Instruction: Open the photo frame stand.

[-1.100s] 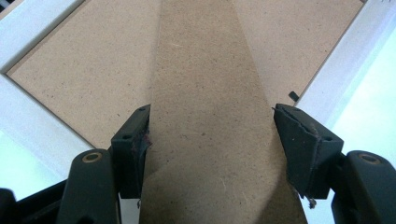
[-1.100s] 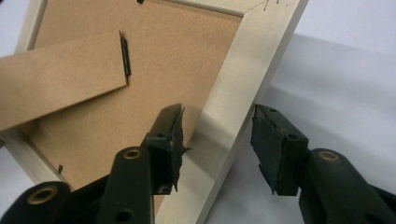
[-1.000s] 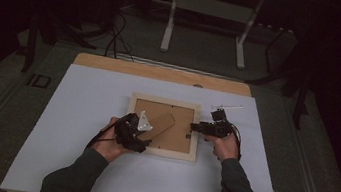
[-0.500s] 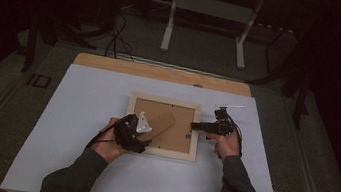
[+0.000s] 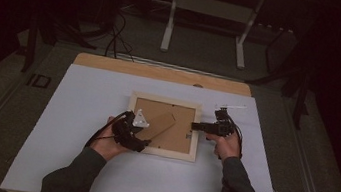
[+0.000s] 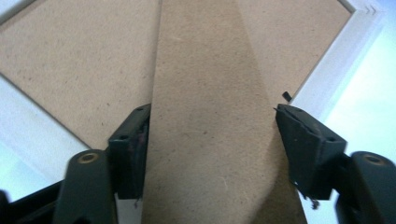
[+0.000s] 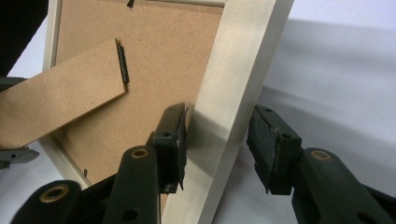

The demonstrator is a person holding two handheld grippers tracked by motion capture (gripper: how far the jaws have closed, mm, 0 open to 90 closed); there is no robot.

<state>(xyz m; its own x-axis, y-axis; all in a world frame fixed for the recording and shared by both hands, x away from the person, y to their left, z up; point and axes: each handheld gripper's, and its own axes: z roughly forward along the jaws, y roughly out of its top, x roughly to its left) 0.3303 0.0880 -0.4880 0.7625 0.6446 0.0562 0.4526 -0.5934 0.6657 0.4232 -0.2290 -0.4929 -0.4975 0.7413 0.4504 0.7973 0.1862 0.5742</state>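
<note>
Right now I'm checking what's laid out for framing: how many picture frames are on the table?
1. The picture frame lies face down in the middle of the white table, its stand lifted, between the left gripper and right gripper. Nothing seems hidden.

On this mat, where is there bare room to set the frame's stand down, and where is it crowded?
The white mat lies bare left of the picture frame out to its left edge, and along the near strip between the two forearms. It is crowded at the frame, where the left gripper straddles the stand and the right gripper straddles the frame's right rail.
</note>
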